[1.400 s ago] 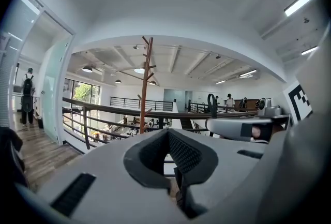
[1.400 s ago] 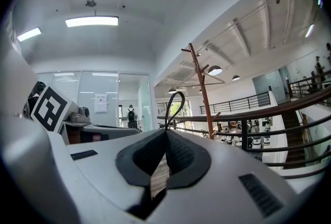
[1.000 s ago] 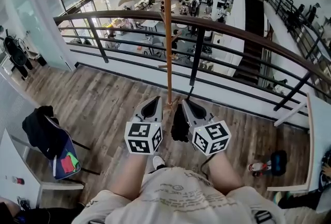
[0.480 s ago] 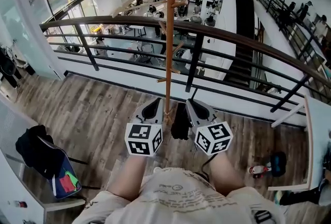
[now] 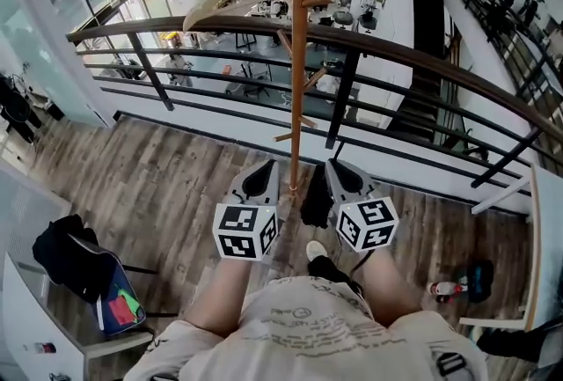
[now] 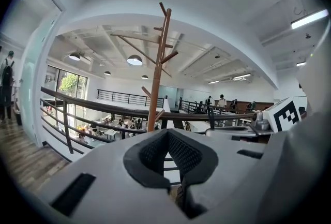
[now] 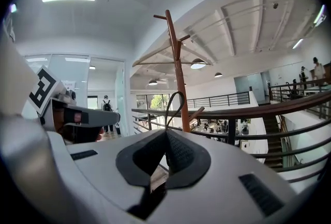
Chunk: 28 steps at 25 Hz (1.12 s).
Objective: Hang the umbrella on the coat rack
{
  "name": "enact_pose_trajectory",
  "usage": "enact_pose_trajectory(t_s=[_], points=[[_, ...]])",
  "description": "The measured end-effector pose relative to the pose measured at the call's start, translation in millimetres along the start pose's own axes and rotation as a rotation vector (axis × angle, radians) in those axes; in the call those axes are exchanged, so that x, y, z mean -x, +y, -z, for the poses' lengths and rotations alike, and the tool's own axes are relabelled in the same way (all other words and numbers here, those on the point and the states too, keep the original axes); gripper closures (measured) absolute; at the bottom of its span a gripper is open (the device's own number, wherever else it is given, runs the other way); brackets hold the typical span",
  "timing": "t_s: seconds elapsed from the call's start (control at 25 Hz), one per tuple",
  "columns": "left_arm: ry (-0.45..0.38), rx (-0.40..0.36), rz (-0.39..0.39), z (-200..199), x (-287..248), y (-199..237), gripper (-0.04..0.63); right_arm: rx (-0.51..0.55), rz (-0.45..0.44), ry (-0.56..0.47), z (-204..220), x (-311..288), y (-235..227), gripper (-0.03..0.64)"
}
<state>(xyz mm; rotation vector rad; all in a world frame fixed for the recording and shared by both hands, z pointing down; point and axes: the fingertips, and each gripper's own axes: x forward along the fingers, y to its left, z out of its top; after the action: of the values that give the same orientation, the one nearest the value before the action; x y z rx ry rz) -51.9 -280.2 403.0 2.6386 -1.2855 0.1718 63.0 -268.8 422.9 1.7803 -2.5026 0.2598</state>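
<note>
The coat rack stands upright dead ahead, between my two grippers, its pegs above my jaws. The umbrella hangs straight down under my right gripper, which is pinched tight on its strap loop. My left gripper is closed and empty.

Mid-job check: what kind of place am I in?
Likely an upper-floor gallery of an open-plan office: a dark railing edges the wood-plank floor, with desks and people on the level below.

Coat rack stands just before the railing.
</note>
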Motion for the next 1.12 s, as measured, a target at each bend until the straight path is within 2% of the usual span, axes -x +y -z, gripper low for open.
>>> enact_pose_trajectory(t_s=[0.28, 0.76, 1.12], points=[[0.027, -0.016, -0.027, -1, -37, 9, 0.597, 0.014, -0.013, 0.087, 31, -51, -36, 0.614], [0.061, -0.014, -0.131, 0, -74, 32, 0.597, 0.026, -0.055, 0.246, 86, -124, -78, 0.615], [0.083, -0.02, -0.161, 1, -96, 42, 0.597, 0.024, -0.101, 0.321, 110, -156, -87, 0.615]])
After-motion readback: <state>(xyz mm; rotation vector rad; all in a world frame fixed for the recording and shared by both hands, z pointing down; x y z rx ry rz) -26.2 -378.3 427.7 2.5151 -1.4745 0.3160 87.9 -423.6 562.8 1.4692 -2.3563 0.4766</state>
